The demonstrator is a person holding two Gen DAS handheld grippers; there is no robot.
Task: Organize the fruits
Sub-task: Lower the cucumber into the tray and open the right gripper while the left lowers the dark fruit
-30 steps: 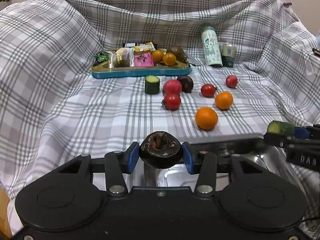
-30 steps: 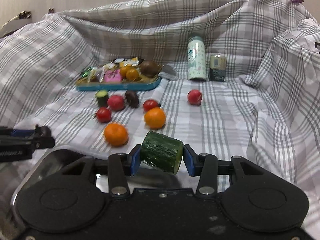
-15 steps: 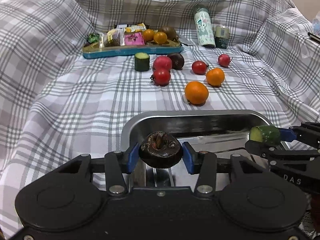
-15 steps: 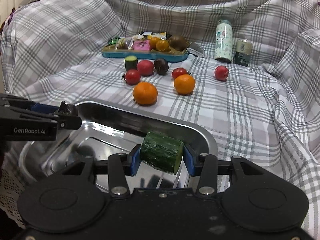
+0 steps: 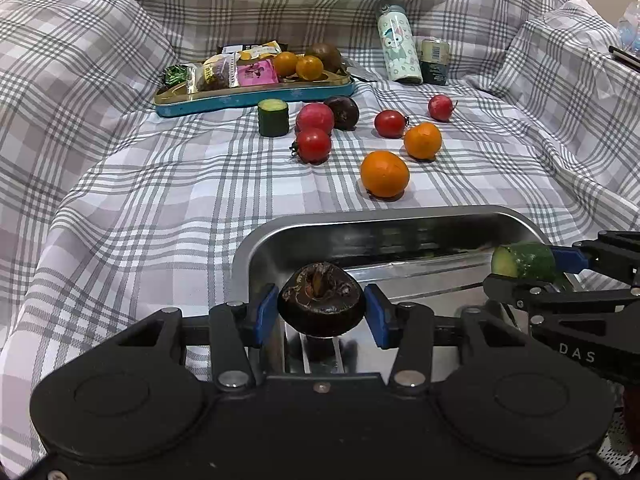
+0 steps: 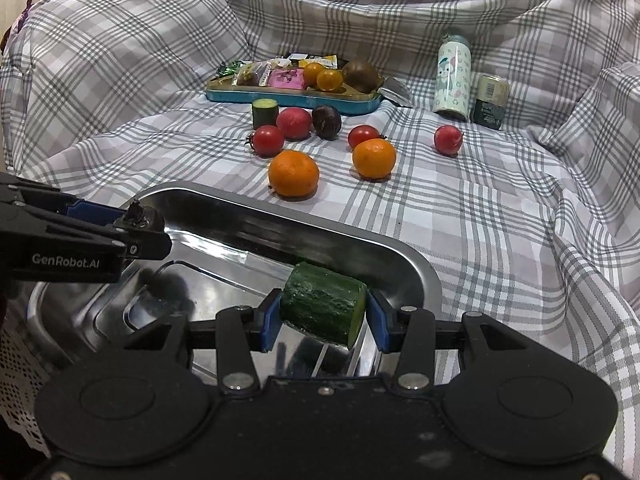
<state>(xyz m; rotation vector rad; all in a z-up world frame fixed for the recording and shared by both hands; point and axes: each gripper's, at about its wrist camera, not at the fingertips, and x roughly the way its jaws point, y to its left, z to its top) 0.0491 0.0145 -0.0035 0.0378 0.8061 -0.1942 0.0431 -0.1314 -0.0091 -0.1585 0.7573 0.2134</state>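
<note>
Both hand-held grippers hang over the shiny steel tray point(image 6: 416, 276), now lower into it than a second ago. Left gripper point(image 5: 322, 314) grasps a dark, wrinkled round fruit point(image 5: 321, 305), its jaws having just eased wider. Right gripper point(image 6: 323, 322) clenches a green cucumber chunk point(image 6: 323, 309). Beyond, oranges point(image 5: 385, 174) and red tomatoes point(image 5: 313, 145) lie on the plaid cloth point(image 5: 160, 208). The tray's near edge is hidden behind the grippers.

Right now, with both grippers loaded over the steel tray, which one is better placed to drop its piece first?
Left, probably. The left gripper has just been opening around the dark round fruit, low over the shiny steel tray. The right gripper grips the green cucumber chunk.
</note>
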